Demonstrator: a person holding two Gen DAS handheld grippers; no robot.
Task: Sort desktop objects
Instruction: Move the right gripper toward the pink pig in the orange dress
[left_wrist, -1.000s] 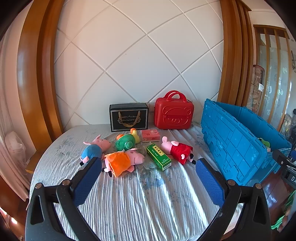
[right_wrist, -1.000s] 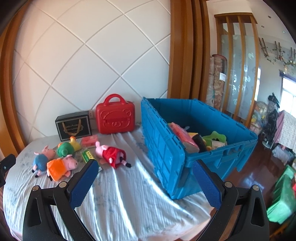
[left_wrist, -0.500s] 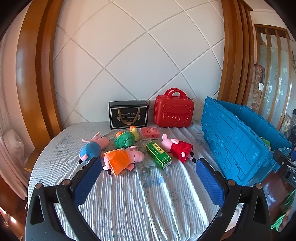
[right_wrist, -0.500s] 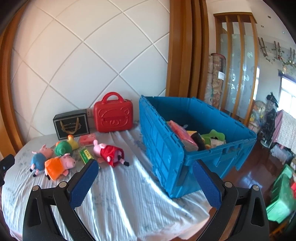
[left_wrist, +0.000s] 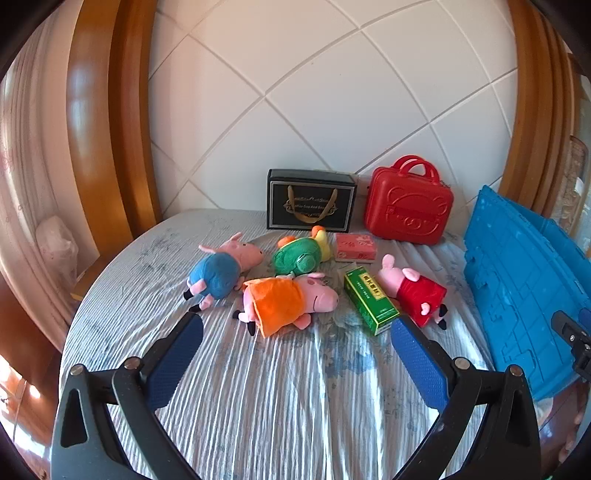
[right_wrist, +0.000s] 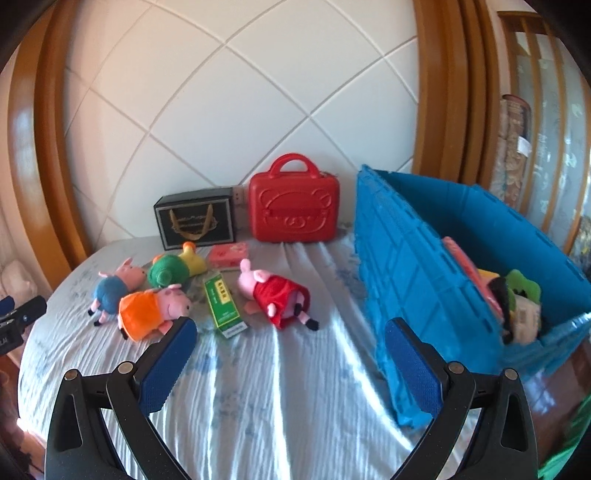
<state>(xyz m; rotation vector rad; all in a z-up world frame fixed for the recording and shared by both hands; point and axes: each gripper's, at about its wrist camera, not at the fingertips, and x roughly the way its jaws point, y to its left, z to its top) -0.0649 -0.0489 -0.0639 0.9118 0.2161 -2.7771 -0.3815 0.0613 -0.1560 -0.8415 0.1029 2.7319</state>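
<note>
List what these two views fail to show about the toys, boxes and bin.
- Blue bin: in the left wrist view only its outer wall shows, so the contents are hidden; in the right wrist view they are blurred and partly behind the wall.
- Green box: print too small to read in both views.
- Black gift box: gold lettering too small to read.
- Red case: shut, so its inside is hidden.

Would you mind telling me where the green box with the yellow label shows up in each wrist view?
Left wrist: the green box lies right of centre, between the orange-dressed pig plush and the red-dressed one.
Right wrist: it lies left of centre, between the same two plushes.
Shared landmark: the red case against the wall.
</note>
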